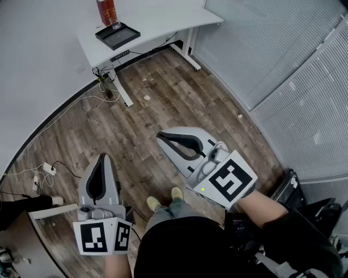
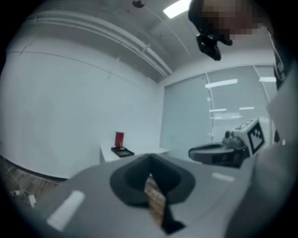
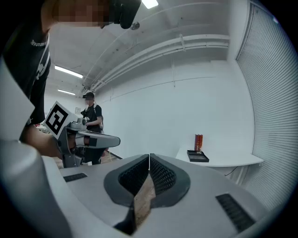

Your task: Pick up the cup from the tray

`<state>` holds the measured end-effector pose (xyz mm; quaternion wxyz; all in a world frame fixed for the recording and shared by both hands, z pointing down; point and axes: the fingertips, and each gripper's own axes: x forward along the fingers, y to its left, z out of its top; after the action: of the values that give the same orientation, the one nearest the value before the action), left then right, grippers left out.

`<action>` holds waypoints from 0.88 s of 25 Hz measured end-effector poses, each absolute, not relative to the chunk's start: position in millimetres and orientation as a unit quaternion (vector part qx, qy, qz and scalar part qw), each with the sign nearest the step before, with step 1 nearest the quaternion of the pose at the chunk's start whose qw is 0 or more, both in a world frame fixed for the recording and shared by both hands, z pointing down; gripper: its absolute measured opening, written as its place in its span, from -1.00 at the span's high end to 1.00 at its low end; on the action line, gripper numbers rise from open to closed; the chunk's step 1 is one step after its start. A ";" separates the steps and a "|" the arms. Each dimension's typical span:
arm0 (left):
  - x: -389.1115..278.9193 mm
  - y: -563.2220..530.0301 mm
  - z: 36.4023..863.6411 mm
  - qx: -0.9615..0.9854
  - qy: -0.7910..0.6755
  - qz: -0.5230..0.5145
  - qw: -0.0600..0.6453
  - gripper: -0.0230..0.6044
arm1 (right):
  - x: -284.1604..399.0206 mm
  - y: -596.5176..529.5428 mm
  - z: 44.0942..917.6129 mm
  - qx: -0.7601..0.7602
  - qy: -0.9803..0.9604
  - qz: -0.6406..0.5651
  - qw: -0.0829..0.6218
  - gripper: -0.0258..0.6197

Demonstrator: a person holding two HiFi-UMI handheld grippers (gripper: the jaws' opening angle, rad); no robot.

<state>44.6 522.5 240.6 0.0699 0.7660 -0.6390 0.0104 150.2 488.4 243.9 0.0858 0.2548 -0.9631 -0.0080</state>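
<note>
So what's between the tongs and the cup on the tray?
In the head view, just wooden floor, with loose cables near the desk leg. The cup stands far off on the tray.

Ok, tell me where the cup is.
In the head view the cup stands top left, on the black tray on the white desk, beside the red bottle.

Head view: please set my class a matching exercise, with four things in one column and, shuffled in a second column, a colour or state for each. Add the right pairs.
Things:
1. tray
2. cup
3. tall container
4. left gripper

Colour or state:
A. red
B. jaws together, nothing between them
C. black
D. clear

Pairs: 1-C, 2-D, 3-A, 4-B
</note>
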 end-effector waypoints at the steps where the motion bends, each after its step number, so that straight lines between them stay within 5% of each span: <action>1: 43.4 522.4 240.4 0.766 -0.639 0.011 0.071 0.93 | 148.3 488.5 243.2 0.254 -0.963 -0.008 0.086 0.87; 22: 7.5 544.7 244.7 0.763 -0.640 0.030 0.078 0.93 | 114.7 506.8 239.1 0.260 -0.960 -0.023 0.098 0.87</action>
<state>7.5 544.7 244.7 0.0783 0.7635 -0.6404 0.0301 114.7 506.8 239.1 0.0983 0.2603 -0.9602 -0.0230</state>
